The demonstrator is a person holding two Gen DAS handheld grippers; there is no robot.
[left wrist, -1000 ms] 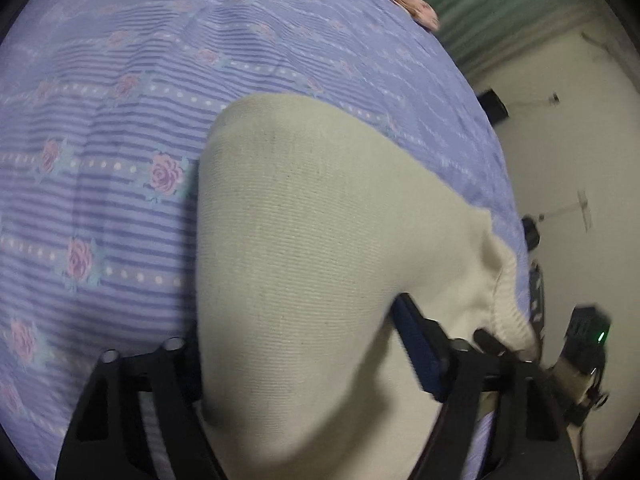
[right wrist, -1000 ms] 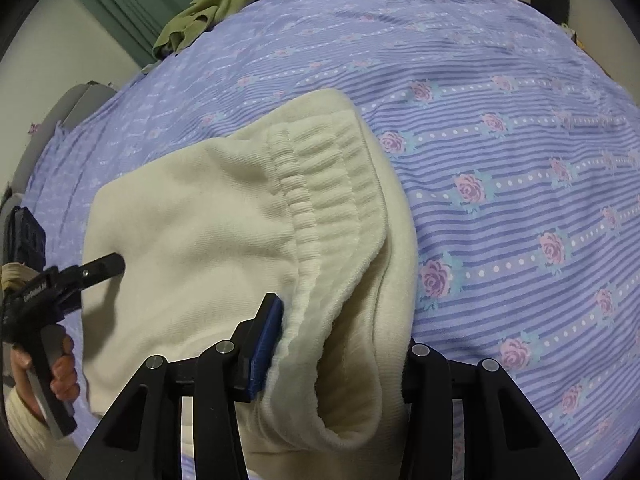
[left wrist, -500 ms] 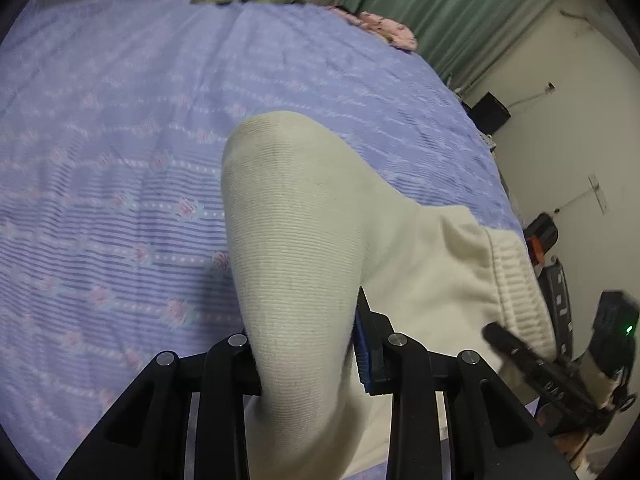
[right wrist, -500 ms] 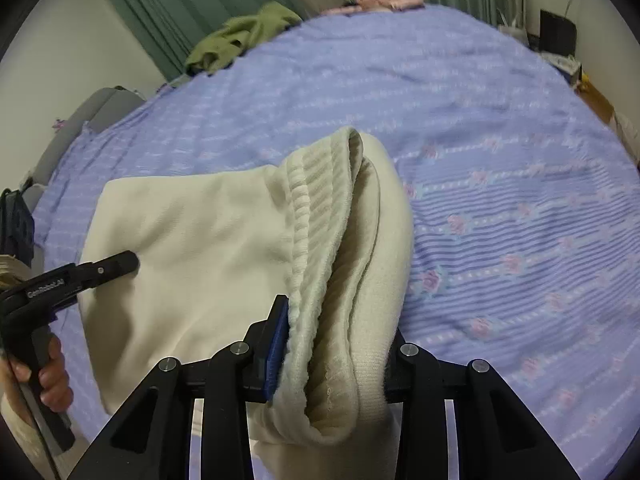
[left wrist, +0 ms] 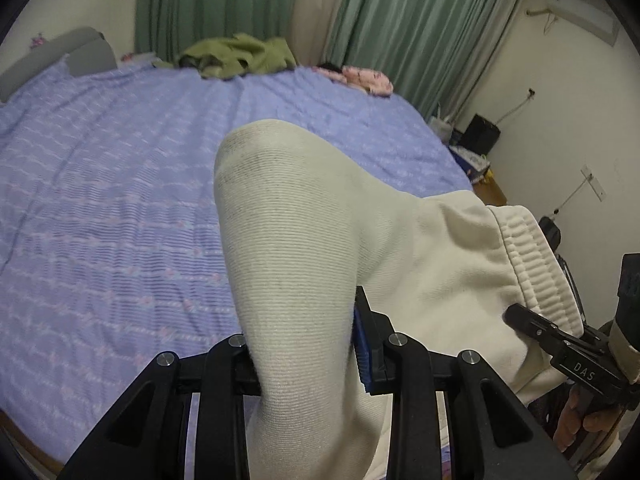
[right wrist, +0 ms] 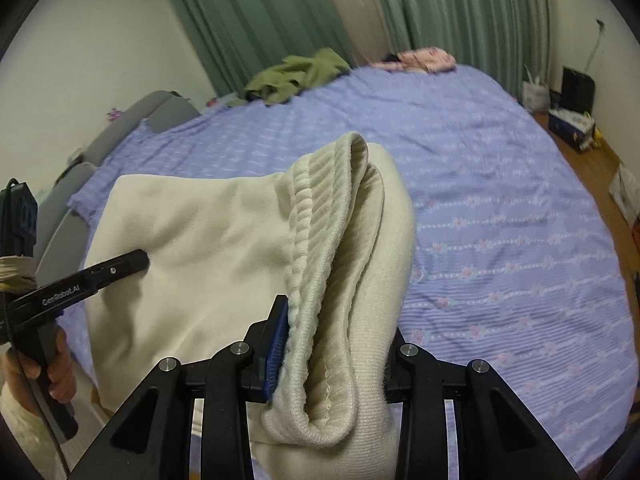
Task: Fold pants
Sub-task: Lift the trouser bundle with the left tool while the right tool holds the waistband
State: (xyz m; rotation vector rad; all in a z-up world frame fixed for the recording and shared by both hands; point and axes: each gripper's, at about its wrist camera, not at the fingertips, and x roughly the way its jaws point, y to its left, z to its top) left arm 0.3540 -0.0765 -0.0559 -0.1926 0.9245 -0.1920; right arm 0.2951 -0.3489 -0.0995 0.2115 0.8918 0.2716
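Note:
Cream knit pants (left wrist: 320, 248) hang in the air above the bed, held up between both grippers. My left gripper (left wrist: 304, 356) is shut on a bunched fold of the plain fabric. My right gripper (right wrist: 332, 356) is shut on the ribbed waistband (right wrist: 328, 240), which folds over between its pads. In the left wrist view the other gripper (left wrist: 560, 344) shows at the right edge by the waistband (left wrist: 532, 264), held by a hand. In the right wrist view the left gripper (right wrist: 80, 284) shows at the left against the cloth (right wrist: 192, 248). The lower part of the pants is hidden below the frames.
The bed carries a purple striped floral sheet (left wrist: 100, 200). At its far end lie a green garment (left wrist: 240, 56) and a pink floral item (left wrist: 364, 80), with green curtains (right wrist: 460, 8) behind. Boxes and bags (right wrist: 572, 120) stand on the wooden floor at the right.
Both grippers have risen, lifting the pants off the sheet; the bed now looks farther away and the curtains have come into view. The left jaws closed on the fabric.

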